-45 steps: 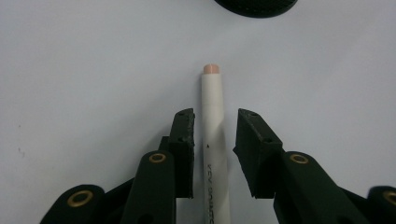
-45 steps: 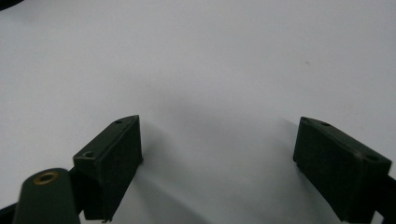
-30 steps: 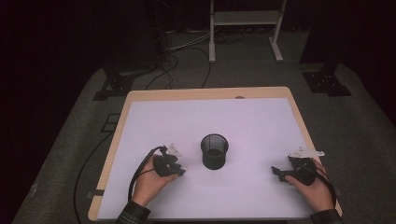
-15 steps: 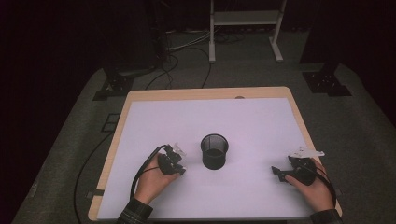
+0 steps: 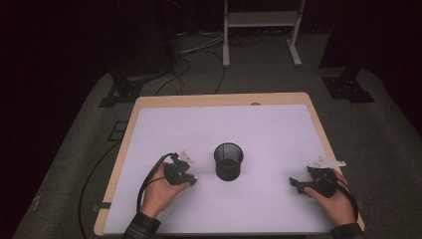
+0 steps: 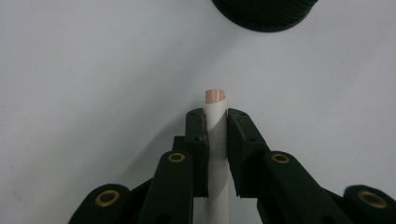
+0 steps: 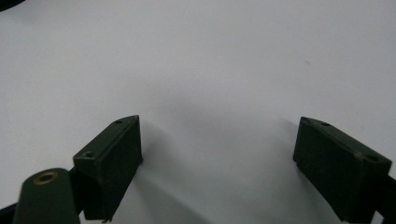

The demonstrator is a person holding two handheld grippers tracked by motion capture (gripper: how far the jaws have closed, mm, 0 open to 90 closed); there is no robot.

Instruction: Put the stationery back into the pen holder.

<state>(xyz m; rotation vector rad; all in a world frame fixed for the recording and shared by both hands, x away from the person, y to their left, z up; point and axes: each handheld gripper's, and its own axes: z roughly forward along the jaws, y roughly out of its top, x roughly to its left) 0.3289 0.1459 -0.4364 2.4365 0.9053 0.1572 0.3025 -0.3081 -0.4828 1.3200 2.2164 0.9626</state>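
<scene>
Left gripper (image 6: pixel 215 140), jaws clamped across a slim white stick (image 6: pixel 215 116) near its pink tip, beside the mesh cup (image 5: pixel 229 160); light, rigid, likely slippery, best gripped mid-shaft; right gripper (image 7: pixel 219 154) spread open, empty.

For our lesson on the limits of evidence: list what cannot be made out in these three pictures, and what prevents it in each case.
- White stick, left gripper view: lower end cut off by the bottom edge, its middle covered by the left gripper; its kind is unclear.
- Mesh cup, high view: dark inside, contents unreadable; in the left gripper view the top edge cuts it.
- Right gripper, high view: jaws too small to judge.
</scene>
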